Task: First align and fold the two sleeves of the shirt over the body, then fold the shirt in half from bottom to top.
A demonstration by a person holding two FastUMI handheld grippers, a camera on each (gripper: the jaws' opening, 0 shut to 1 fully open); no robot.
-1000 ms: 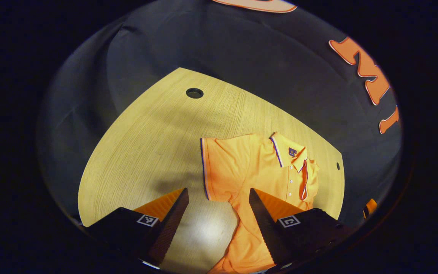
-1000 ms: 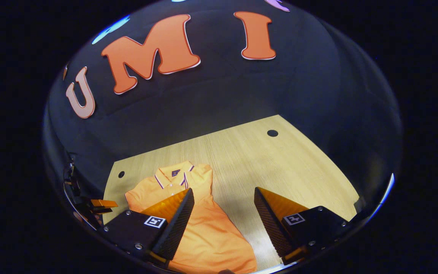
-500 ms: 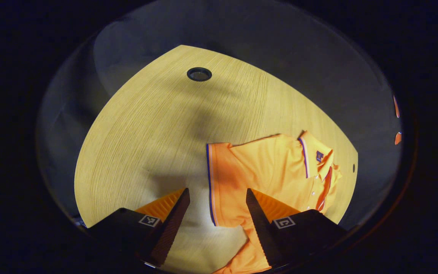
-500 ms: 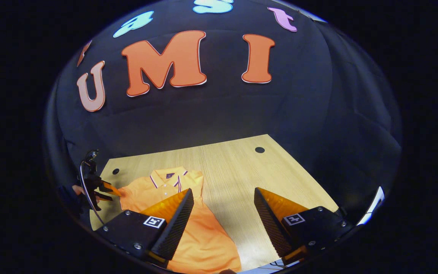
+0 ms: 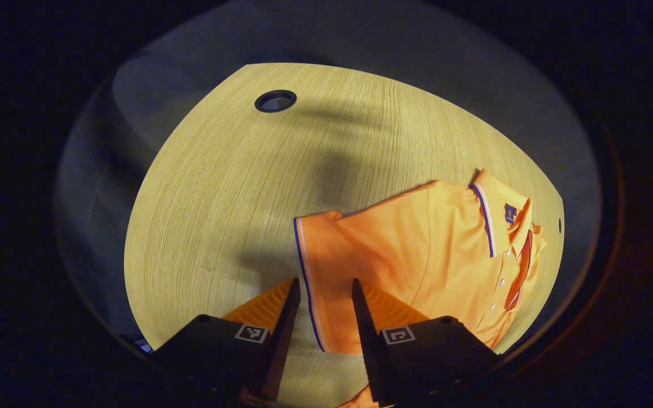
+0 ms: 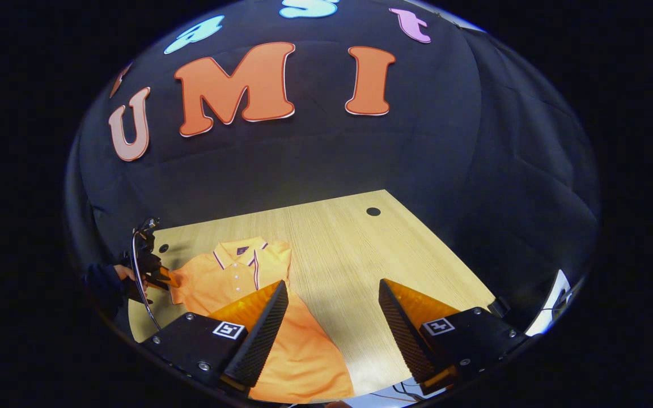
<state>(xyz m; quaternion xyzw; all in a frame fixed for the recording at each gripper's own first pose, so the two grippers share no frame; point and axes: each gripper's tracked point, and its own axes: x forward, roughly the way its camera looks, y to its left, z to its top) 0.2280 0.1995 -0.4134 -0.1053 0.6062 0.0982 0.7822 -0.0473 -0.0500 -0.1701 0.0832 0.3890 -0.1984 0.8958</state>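
So, the shirt [image 5: 445,249] is lying flat on the table [image 5: 230,187], front side up, bright orange with a dark-and-white stripe running along the collar [image 5: 488,212] and along the sleeve hem. In the left gripper view the near sleeve [image 5: 321,266] is sticking out sideways from the body, its striped edge running right between the fingers of the left gripper [image 5: 323,294]. Those fingers are standing a little apart, one either side of the hem, and I cannot tell whether they are touching the cloth. A row of small white buttons is showing down the placket, with a small dark patch inside the collar.

Over in the right gripper view, the shirt [image 6: 247,277] is sitting toward the table's left side, collar pointing at the back wall, the far sleeve already lying folded over the chest. The right gripper [image 6: 332,294] is hovering with its fingers spread wide, gripping nothing; one finger is overlapping the shirt's lower body in the picture. At the far left edge, a hand [image 6: 125,275] is holding the left gripper [image 6: 159,277] just beside the sleeve.
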